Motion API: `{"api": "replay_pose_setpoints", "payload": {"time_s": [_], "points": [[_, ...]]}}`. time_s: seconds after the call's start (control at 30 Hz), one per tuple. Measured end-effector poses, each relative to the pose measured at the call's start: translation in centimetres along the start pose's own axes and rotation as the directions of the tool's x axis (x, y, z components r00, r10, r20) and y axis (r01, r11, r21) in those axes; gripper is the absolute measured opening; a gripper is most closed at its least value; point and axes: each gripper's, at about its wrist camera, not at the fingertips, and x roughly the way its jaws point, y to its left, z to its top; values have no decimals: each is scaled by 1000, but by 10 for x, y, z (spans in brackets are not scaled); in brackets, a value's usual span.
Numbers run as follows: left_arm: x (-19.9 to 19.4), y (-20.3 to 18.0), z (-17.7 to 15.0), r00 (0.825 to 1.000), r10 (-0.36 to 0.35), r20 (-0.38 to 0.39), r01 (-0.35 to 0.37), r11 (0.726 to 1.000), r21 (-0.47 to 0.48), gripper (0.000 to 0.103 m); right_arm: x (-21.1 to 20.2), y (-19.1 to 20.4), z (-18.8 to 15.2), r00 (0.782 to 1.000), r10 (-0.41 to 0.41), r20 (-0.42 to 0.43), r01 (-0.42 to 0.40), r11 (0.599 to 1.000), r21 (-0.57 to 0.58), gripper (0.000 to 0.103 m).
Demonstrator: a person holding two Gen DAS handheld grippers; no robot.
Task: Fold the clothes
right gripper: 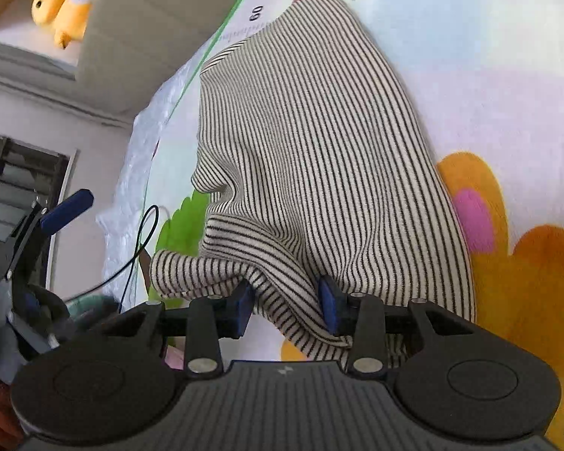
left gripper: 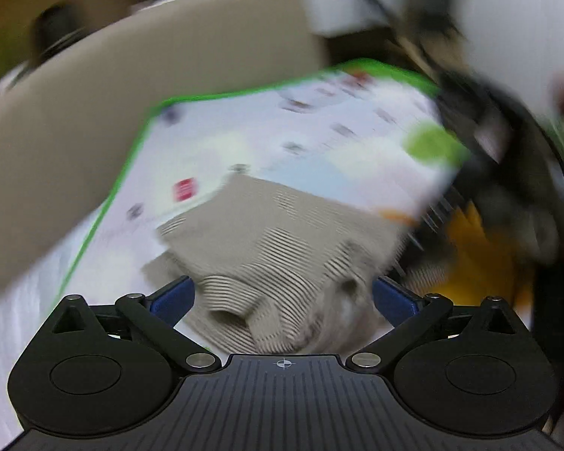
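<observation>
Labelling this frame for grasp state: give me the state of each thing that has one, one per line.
left tongs: open, pads wide apart, striped cloth between them, view blurred
right tongs: partly closed around a fold, grip unclear
striped garment: bunched, near edge lifted, rest draped on mat
play mat: spread flat

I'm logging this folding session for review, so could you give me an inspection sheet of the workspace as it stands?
Surface: pale printed play mat with green border, ruler marks and orange flower print, laid over white bedding.
Job's things: cream knit garment with thin black stripes, rumpled, partly lifted off the mat.
Clutter: yellow plush toy on a ledge beyond the mat.
Grippers: right gripper, jaws partly closed around a fold of the garment; left gripper, jaws wide open over the garment, view blurred.
Cables: thin black cable looping beside the left gripper.
Surroundings: beige headboard-like panel; dark slatted window.
</observation>
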Motion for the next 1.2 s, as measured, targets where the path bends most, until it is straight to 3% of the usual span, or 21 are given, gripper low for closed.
{"api": "replay_pose_setpoints", "payload": {"time_s": [0.07, 0.13, 0.23, 0.3, 0.37, 0.5, 0.6, 0.73, 0.8, 0.93, 0.97, 1.0, 1.07, 1.1, 1.17, 1.2], "points": [[17, -19, 0, 999, 39, -34, -35, 993, 114, 103, 0, 10, 0, 1000, -31, 3, 31, 997, -71, 37], [37, -30, 1, 996, 69, -61, -59, 986, 153, 103, -4, 22, -2, 997, -76, 22, 79, 979, -190, 37], [51, -32, 1, 997, 31, -74, -22, 992, 126, 99, -10, 48, -22, 985, -162, 67, 175, 909, -379, 38], [54, -30, 1, 997, -18, -75, 25, 995, 100, 85, -15, 60, -29, 975, -196, 109, 224, 849, -479, 41], [54, -28, -3, 996, -57, -71, 63, 994, 86, 73, -26, 63, -33, 966, -213, 149, 260, 806, -532, 47], [53, -26, -5, 995, -83, -62, 88, 993, 77, 64, -41, 64, -40, 951, -244, 189, 308, 722, -620, 58], [52, -25, -4, 995, -84, -61, 88, 993, 75, 62, -45, 65, -49, 946, -270, 180, 319, 674, -666, 65], [52, -20, -2, 995, -87, -56, 90, 995, 47, 63, -41, 71, -60, 931, -312, 188, 346, 596, -724, 65], [50, -15, -3, 994, -95, -51, 96, 995, 18, 63, -34, 75, -72, 918, -335, 211, 367, 522, -770, 68], [51, -4, -3, 992, -116, -49, 114, 992, -46, 64, -1, 76, -84, 873, -387, 298, 433, 330, -839, 69], [49, -3, -3, 992, -116, -48, 113, 992, -53, 64, 7, 77, -87, 860, -397, 321, 446, 279, -850, 63], [47, -2, -3, 993, -112, -45, 109, 992, -57, 64, 16, 77, -90, 847, -405, 344, 458, 228, -859, 33], [35, 4, -2, 995, -97, -19, 95, 992, -79, 64, 30, 79, -94, 826, -413, 383, 474, 140, -869, 27], [26, 12, -3, 994, -106, 7, 107, 988, -114, 65, 22, 83, -91, 841, -397, 367, 464, 179, -868, 24], [4, 37, -6, 985, -142, 96, 162, 958, -236, 85, 3, 92, -84, 861, -380, 337, 444, 239, -864, 22], [-7, 52, -9, 977, -148, 153, 190, 933, -307, 89, -8, 98, -81, 874, -377, 305, 421, 277, -864, 21]]}}
